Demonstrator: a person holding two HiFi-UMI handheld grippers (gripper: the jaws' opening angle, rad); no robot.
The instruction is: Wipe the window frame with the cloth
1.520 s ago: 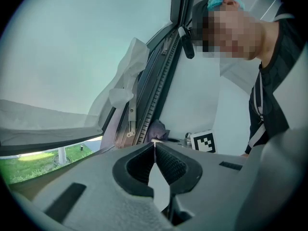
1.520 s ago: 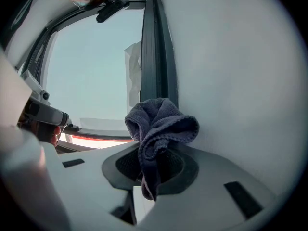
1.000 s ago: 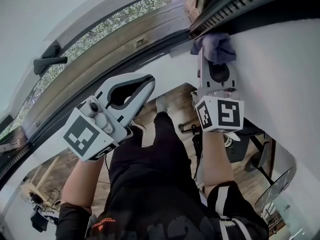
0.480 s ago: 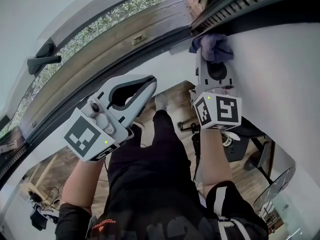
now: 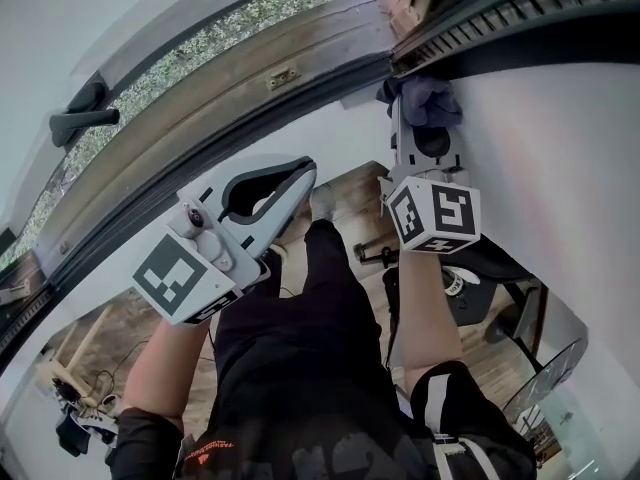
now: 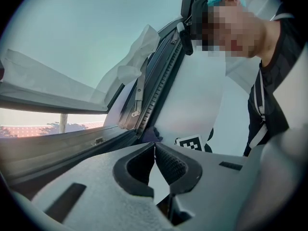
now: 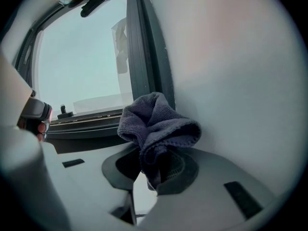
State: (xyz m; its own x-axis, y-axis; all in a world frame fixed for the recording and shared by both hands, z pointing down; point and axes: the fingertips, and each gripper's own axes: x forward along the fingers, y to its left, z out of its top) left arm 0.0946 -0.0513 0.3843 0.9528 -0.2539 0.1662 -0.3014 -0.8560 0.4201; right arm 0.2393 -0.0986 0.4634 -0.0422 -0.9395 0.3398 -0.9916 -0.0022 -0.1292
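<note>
Head view showed the window frame [image 5: 520,53] apparently mid-wipe, my right tool [image 7: 151,170] clamped on the bunched cloth [image 5: 425,98] at its edge, left tool [image 6: 155,150] closed and empty, so I judged the next move a steady drag along the frame.

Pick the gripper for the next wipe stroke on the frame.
Right. The right gripper is shut on the cloth, close by the dark window frame. The left gripper is shut with nothing between its jaws.

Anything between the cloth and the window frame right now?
Nothing: in the head view the cloth, clamped in the right gripper, sits right at the window frame, with only white wall beside it.
</note>
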